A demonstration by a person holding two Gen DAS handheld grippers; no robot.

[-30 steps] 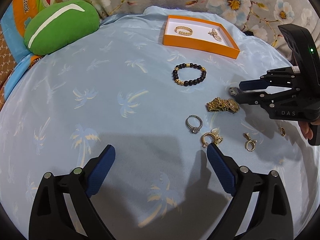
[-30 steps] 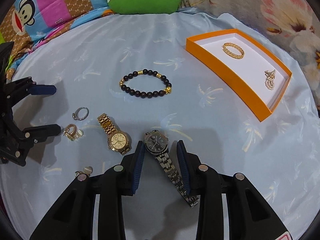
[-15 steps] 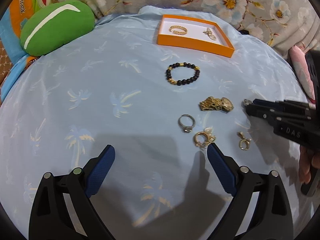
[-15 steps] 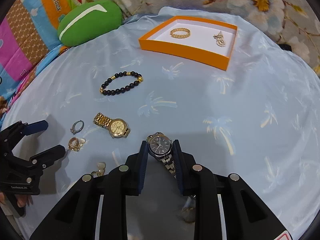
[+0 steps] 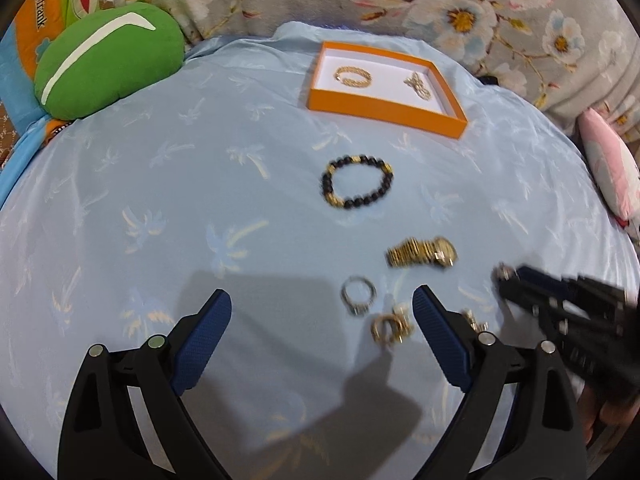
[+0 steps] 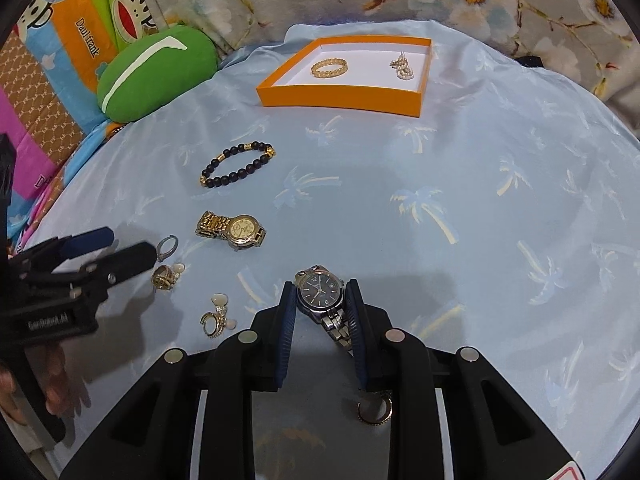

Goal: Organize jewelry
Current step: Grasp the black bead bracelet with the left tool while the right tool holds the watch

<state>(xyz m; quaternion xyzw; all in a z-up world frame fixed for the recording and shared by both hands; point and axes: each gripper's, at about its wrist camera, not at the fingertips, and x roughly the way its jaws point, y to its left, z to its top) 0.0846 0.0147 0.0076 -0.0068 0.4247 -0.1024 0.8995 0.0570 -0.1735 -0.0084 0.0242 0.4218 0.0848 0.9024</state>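
Closest in, the right hand-held gripper has its blue pads pressed on either side of the silver watch, gripping the case rather than the loose bracelet, which trails back between the fingers; that looks like the firmest hold for carrying it. A gold ring lies under the gripper, behind the watch. The left hand-held gripper hangs wide open with nothing in it, just short of the small rings and earrings, probably waiting its turn. To the left of the silver watch and a little farther out lies the gold watch, then the black bead bracelet beyond that, all loose on the blue palm-print sheet of the bed. Farthest from the silver watch sits the orange tray, already holding a gold chain bracelet and a pearl piece, so it reads as the destination.
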